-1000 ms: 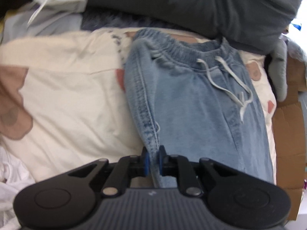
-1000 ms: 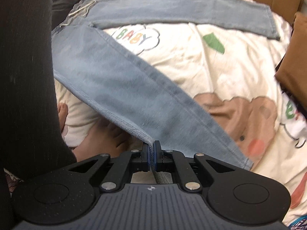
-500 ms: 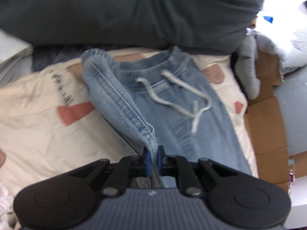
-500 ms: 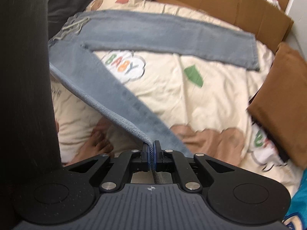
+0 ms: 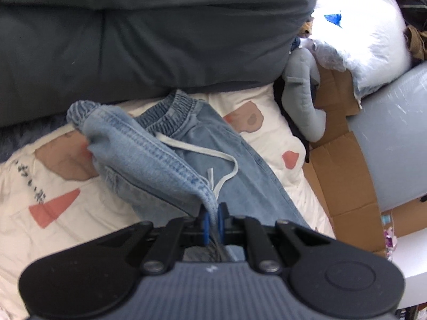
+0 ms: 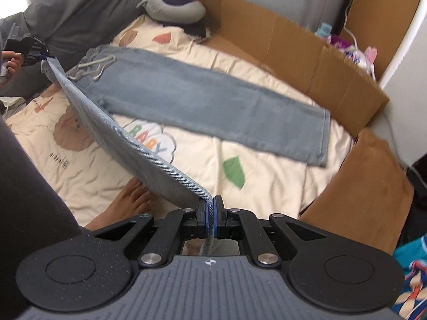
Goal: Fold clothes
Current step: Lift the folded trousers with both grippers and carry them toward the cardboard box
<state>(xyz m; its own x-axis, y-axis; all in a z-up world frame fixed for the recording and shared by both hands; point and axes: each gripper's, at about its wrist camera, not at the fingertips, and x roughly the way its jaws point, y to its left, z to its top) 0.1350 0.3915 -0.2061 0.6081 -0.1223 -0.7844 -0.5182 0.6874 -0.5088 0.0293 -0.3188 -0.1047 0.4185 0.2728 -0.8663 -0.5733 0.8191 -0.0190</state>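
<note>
A cream printed bed cover (image 6: 267, 181) was spread over the bed, with the jeans (image 6: 213, 101) laid on it. One leg lay flat toward the far right; the other was lifted off the cover. Its waist edge was pinched in the left claw (image 5: 212, 220), its hem in the right claw (image 6: 210, 220). A white drawstring (image 5: 213, 157) trailed across the waistband.
</note>
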